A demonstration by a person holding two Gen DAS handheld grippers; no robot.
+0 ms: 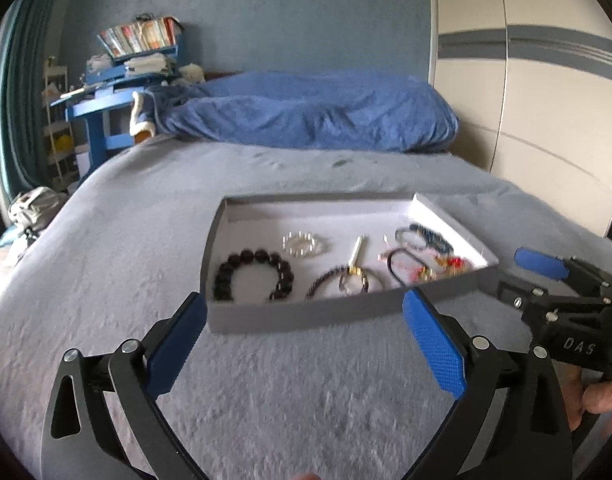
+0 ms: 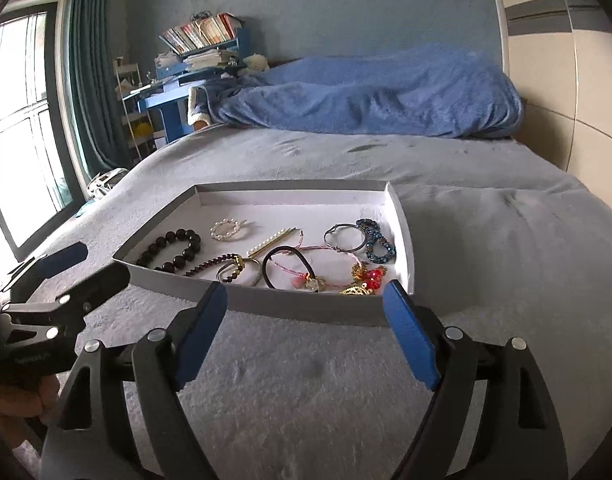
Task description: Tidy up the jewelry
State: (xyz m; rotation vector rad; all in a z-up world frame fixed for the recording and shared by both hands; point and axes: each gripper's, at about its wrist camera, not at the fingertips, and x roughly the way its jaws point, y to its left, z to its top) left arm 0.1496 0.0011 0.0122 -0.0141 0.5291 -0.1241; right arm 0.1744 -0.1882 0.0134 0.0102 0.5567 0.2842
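A shallow grey box (image 1: 306, 316) with a white inside lies on the bed; it also shows in the right wrist view (image 2: 306, 308). Inside lie a dark bead bracelet (image 1: 253, 276) (image 2: 173, 250), a pearl bracelet (image 1: 303, 244) (image 2: 227, 230), a pearl hair clip (image 1: 356, 256) (image 2: 271, 242), a black hair tie (image 2: 285, 268), a blue beaded piece (image 2: 376, 240) and red-and-gold pieces (image 2: 366, 278). My left gripper (image 1: 306, 304) is open and empty in front of the box's near wall. My right gripper (image 2: 306, 296) is open and empty, also in front of the near wall.
The grey bedspread (image 1: 265, 380) surrounds the box. A blue blanket (image 1: 314, 116) lies at the head of the bed. A blue desk with books (image 1: 117, 80) stands at the back left. A wardrobe (image 1: 546, 100) is on the right, a window (image 2: 21, 120) on the left.
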